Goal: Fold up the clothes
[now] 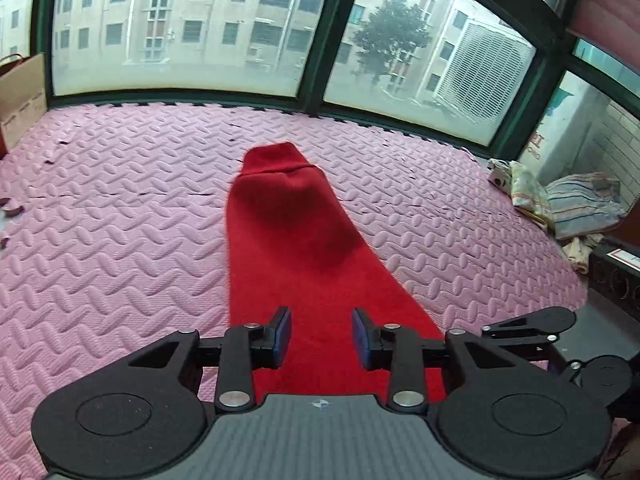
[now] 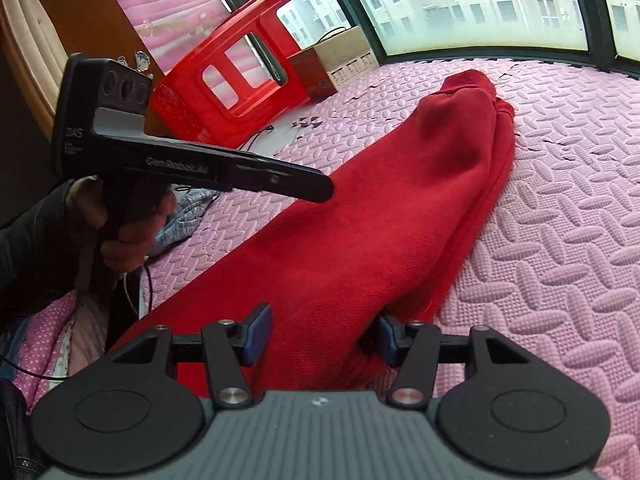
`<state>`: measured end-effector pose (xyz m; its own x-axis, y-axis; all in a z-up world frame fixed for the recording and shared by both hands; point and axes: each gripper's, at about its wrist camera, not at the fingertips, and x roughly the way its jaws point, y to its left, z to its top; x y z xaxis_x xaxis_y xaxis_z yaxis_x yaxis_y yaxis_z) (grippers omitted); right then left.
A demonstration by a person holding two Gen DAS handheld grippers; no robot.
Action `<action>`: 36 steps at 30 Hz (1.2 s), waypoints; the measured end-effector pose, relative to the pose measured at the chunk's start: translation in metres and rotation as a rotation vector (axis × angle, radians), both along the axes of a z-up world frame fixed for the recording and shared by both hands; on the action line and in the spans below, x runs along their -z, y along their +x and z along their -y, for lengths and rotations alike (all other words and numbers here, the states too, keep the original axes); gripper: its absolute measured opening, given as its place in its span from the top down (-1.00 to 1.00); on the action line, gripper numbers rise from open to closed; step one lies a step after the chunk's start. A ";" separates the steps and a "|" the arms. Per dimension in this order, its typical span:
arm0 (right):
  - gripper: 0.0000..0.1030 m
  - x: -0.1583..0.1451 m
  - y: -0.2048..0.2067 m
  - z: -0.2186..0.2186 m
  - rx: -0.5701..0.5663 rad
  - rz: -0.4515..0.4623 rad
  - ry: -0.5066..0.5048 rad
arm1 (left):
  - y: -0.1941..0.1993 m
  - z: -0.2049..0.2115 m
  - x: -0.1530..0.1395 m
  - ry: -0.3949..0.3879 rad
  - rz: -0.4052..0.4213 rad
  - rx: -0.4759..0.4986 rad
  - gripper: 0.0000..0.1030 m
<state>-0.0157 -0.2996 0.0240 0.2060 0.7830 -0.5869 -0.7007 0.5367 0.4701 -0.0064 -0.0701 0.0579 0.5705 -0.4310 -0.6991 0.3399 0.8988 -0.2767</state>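
The red garment (image 1: pixel 296 248) lies flat on the pink foam mat (image 1: pixel 112 208), folded lengthwise into one long narrow strip. Its long axis runs from the grippers straight toward the window (image 1: pixel 180 28), the ribbed cuff end pointing at the glass and the wide end nearest the person.

Taking the garment as the mark and going left to right: far to its left, by the window, stands a brown paper bag (image 1: pixel 22 96). The left gripper (image 1: pixel 321 338) hangs over the garment's near end, its blue pads (image 1: pixel 283 332) spread apart with red cloth showing between them; neither pad presses on the cloth, so it grips nothing. To the garment's right, in the corner, lies a heap of striped cloths (image 1: pixel 576 204).

In the right wrist view the garment (image 2: pixel 400 208) slants up toward the right, its two layers showing along the right edge. Left of it a hand (image 2: pixel 128 232) holds the left gripper (image 2: pixel 320 190) over the cloth, and beyond stands a tipped red stool (image 2: pixel 236 80) beside a carton (image 2: pixel 340 60). The right gripper (image 2: pixel 322 338) straddles the garment's near end, jaws parted; whether its right pad touches the bunched cloth I cannot tell.
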 end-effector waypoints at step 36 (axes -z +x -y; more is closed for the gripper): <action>-0.13 -0.023 -0.101 -0.036 0.010 0.381 -0.340 | -0.097 0.004 0.023 0.196 0.149 0.188 0.11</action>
